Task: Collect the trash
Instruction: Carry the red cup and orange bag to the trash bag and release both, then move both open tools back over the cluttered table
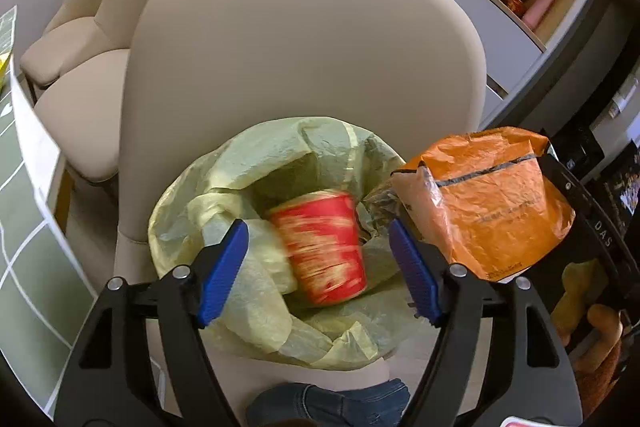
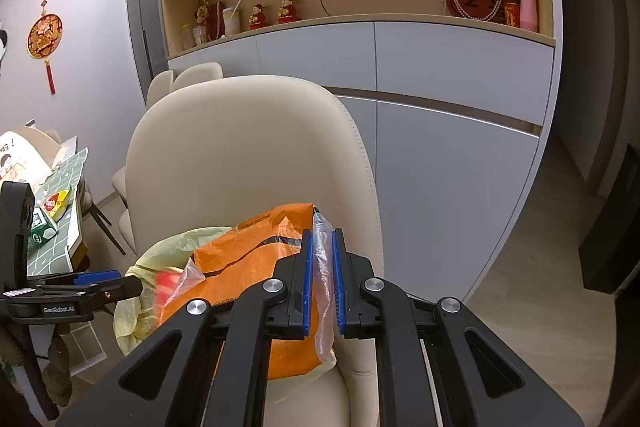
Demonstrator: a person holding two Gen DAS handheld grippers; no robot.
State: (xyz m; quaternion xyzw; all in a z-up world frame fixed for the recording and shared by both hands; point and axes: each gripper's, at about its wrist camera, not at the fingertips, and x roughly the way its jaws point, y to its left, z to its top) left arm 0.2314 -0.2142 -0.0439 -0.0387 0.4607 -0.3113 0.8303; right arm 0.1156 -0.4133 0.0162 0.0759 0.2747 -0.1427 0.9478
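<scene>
the left gripper (image 1: 318,271) is hanging with its blue pads spread wide over the mouth of a yellow-green trash bag (image 1: 256,183) in the lower middle of the left wrist view, and nothing is between the pads. a red paper cup (image 1: 324,247), motion-blurred, is sitting just past the pads inside the bag's mouth, so it is probably dropping in as trash. the bag is resting on the seat of a beige chair (image 1: 304,27), whose back is propping it open and upright. the right gripper (image 2: 322,283) is pinching the clear plastic edge of an orange snack bag (image 2: 244,259) low in the right wrist view, its jaws nearly together on that thin film. the snack bag is being held just beside the trash bag's rim, likely so it can go in next.
</scene>
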